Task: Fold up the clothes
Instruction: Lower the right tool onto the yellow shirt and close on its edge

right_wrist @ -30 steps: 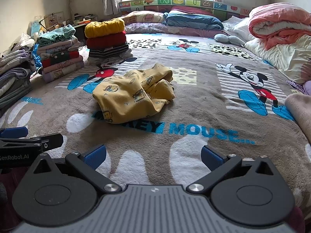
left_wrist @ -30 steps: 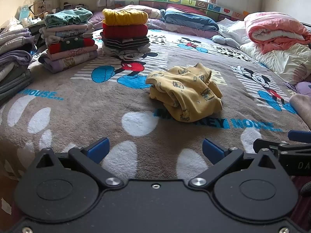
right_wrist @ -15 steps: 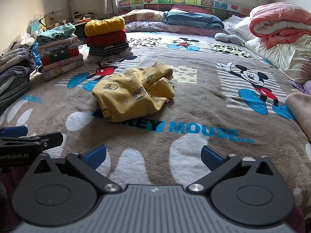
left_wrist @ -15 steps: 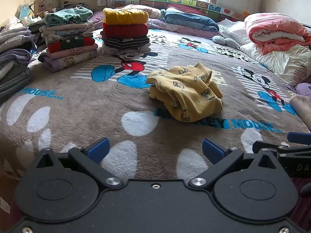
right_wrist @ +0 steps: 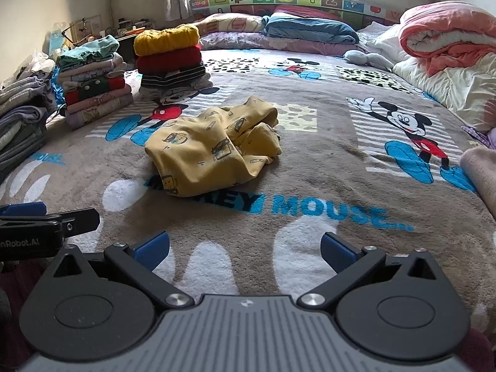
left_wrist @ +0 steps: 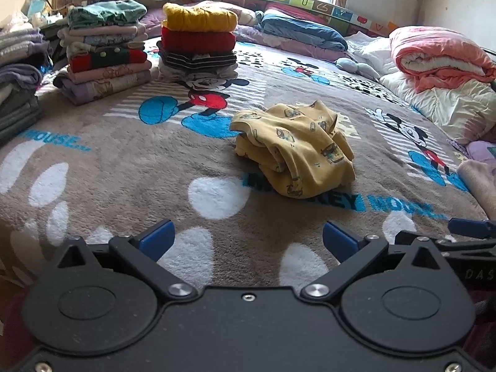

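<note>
A crumpled yellow printed garment lies in a heap on the grey Mickey Mouse blanket, in the middle of the bed; it also shows in the right wrist view. My left gripper is open and empty, hovering over the blanket's near edge, short of the garment. My right gripper is open and empty too, beside it to the right. Each gripper's side shows at the edge of the other's view.
Stacks of folded clothes stand at the back left: a yellow and red pile, a mixed pile and a grey pile. Pillows and a pink quilt lie at the back right.
Both grippers have edged slightly forward toward the yellow garment. Jaws stay open and the garment has not moved.
</note>
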Demonstrator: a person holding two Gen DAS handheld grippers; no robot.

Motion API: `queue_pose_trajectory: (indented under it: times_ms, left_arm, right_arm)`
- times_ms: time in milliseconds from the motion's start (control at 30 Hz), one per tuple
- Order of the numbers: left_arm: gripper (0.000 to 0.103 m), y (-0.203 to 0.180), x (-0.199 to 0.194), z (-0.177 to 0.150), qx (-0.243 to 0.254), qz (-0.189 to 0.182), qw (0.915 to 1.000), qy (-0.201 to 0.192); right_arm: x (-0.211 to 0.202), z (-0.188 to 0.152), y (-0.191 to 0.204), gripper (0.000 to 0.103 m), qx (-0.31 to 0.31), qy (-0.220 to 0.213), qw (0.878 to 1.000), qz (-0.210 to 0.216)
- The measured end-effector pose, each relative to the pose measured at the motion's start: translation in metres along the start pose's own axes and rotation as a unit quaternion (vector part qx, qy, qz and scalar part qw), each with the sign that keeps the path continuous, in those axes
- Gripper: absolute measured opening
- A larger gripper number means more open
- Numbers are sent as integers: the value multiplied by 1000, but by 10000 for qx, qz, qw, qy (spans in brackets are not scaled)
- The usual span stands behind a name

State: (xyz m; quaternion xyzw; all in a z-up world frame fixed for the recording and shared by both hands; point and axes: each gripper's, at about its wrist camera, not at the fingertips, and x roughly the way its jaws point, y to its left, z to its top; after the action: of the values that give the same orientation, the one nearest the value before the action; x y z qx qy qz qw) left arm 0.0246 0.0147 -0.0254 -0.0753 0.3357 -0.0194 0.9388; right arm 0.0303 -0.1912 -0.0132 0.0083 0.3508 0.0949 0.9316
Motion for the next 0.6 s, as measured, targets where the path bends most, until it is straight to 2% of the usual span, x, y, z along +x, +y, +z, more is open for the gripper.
queue_pose_trajectory:
  times_ms: [300,467,600]
  left_arm:
    - [103,20,30,13,-394,-393,9983,146]
    - [103,27,42,23,-386,-479,9979,-215]
    - [103,36,58,35,-438,-643,9970,57]
  right_arm:
    - [20,4,1,103,-262,-48,9996,84]
    - [31,16,-3,103,-425,-115,9984,348]
    - [40,30,-5,103,-658,-77,9970,407]
